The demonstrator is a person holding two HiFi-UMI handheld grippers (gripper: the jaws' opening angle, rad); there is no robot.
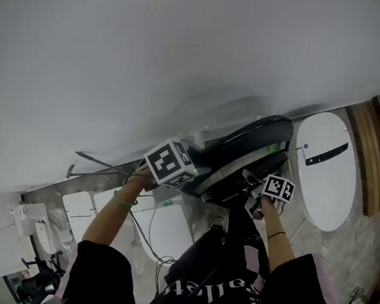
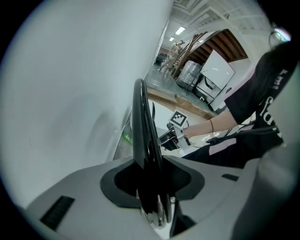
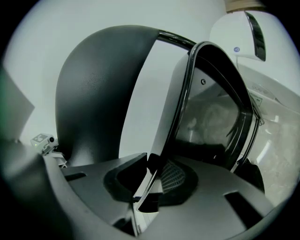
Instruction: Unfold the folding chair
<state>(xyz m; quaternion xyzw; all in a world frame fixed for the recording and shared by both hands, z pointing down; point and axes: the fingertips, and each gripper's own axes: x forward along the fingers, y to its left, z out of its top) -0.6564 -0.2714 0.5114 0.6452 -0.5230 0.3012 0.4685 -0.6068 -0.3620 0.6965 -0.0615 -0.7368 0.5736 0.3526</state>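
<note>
Your folding chair (image 1: 250, 141) is held up before you, close to the white wall and folded nearly flat. Your left gripper (image 1: 196, 176) is clamped on the edge of its black panel (image 2: 143, 136). The right gripper (image 1: 251, 190) pinches the thin frame (image 3: 180, 101) below, so opening likely means drawing them apart.

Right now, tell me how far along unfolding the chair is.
Done: the folding chair is gripped. In hand: left tool clamps the edge of a black panel, right tool a frame tube. Left: it looks mostly folded; spread it open and stand it.
</note>
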